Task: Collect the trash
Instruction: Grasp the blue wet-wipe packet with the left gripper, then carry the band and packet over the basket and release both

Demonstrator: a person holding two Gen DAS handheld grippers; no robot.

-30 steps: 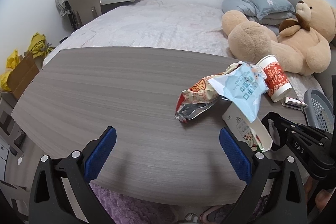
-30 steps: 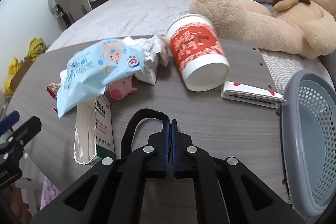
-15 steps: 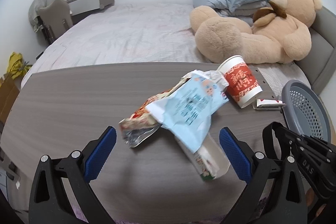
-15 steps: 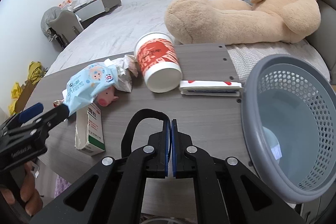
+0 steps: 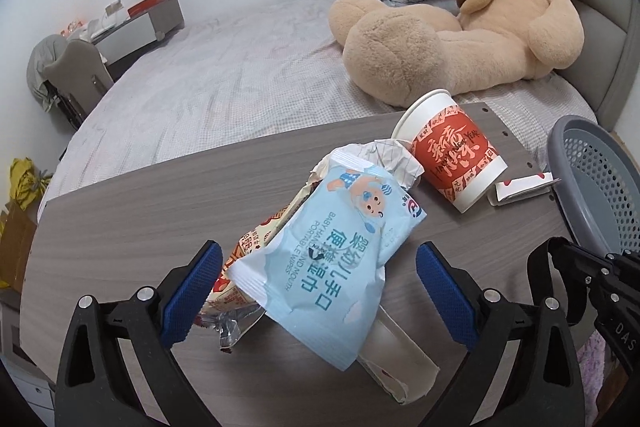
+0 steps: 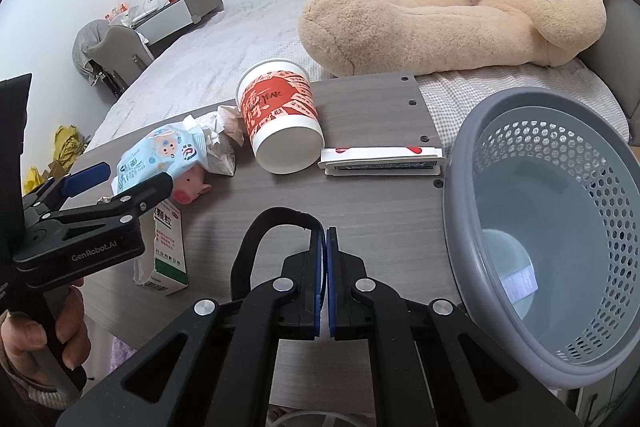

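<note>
A light blue wet-wipes packet lies atop a snack wrapper and a white-green carton on the wooden table. My left gripper is open, its blue pads either side of the packet, not touching. A red-white paper cup lies on its side beside crumpled paper and a flat white-red box. A pink pig toy sits by the packet. My right gripper is shut and empty, beside the grey perforated basket.
A bed with a large teddy bear and grey pillows lies behind the table. The basket stands at the table's right end. A chair and desk stand at far left, with yellow bags near the floor.
My left gripper has swung right and closer, so the wipes packet now lies between its open pads. My right gripper has turned right, bringing the basket fully into view.
</note>
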